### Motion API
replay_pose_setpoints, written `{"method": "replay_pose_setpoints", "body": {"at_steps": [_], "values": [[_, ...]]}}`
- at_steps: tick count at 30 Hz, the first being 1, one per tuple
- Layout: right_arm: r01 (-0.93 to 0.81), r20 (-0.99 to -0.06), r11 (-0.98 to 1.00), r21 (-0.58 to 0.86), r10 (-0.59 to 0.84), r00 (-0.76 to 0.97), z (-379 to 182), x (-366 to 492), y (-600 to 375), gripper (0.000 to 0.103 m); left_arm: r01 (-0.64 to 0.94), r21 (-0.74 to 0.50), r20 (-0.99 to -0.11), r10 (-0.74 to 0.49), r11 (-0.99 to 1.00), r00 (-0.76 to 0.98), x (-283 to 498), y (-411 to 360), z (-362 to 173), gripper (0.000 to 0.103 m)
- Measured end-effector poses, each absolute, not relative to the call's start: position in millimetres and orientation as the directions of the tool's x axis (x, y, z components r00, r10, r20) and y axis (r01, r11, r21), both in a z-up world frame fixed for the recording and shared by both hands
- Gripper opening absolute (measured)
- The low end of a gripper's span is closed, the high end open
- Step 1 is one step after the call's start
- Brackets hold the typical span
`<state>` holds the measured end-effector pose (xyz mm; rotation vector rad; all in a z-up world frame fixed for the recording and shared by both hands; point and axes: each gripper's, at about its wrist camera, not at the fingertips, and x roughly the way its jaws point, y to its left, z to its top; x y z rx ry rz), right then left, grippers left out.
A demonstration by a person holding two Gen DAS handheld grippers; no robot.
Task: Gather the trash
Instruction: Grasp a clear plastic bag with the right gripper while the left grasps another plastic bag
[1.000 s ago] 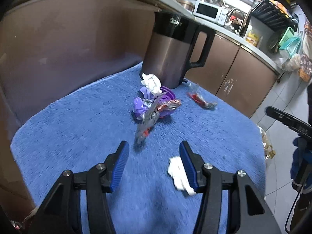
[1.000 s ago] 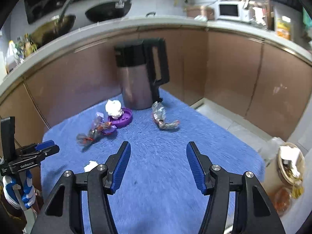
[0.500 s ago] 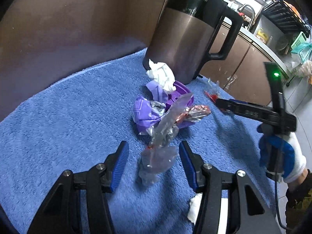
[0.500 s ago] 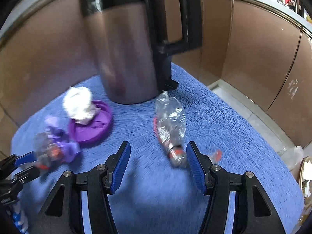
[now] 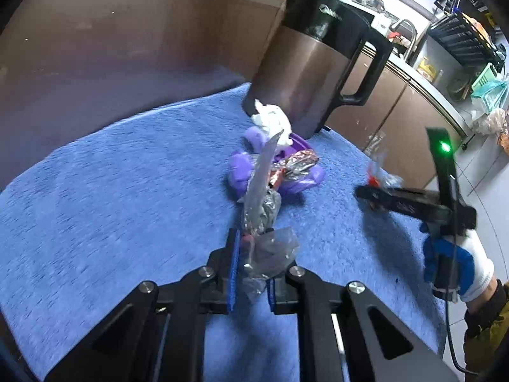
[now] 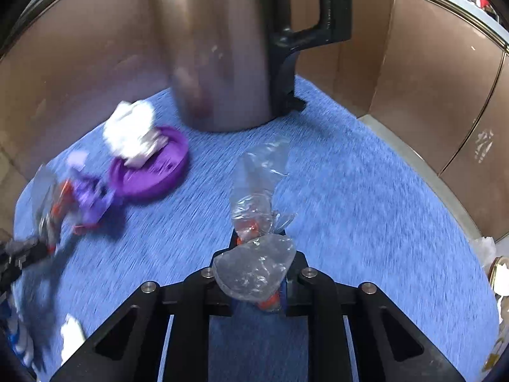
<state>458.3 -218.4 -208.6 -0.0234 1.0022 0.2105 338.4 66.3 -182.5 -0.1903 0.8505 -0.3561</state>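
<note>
My left gripper (image 5: 251, 245) is shut on a clear plastic wrapper (image 5: 264, 203) that stands up from the blue towel (image 5: 111, 191). Behind it lie purple wrappers (image 5: 241, 168), a red foil wrapper (image 5: 296, 162) and a white crumpled tissue (image 5: 272, 121) on a purple lid (image 6: 152, 172). My right gripper (image 6: 257, 254) is shut on a second clear wrapper with red print (image 6: 257, 191); it also shows in the left wrist view (image 5: 378, 175). Another white tissue (image 6: 71, 334) lies at the near left of the towel.
A tall brown and black kettle jug (image 5: 311, 73) stands at the towel's far edge, just behind the trash. Brown cabinet fronts (image 6: 429, 79) surround the table. A small bin with paper (image 6: 499, 273) stands on the floor to the right.
Both grippers moved forward and closed: the left on the clear wrapper by the purple pile, the right on the clear wrapper with red print near the jug.
</note>
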Motion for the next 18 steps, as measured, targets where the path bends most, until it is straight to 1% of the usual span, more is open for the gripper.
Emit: {"method": "replay_pose_setpoints", "body": {"at_steps": [5, 9, 18], "values": [[-0.22, -0.835, 0.969, 0.109, 0.21, 0.509, -197.5, 407.8, -216.9, 0.017, 0.139, -0.274, -0.715, -0.298, 0.952, 0.633, 311.8, 101.1, -176.8, 0.013], [-0.226, -0.816, 0.963, 0.149, 0.248, 0.522, -180.9, 366.5, -220.2, 0.017, 0.094, -0.284, -0.704, -0.274, 0.954, 0.655, 293.4, 125.1, -164.3, 0.013], [-0.225, -0.743, 0.952, 0.207, 0.303, 0.596, -136.5, 277.8, -236.2, 0.017, 0.103, -0.274, -0.647, -0.263, 0.956, 0.716, 235.7, 140.8, -123.5, 0.013]]}}
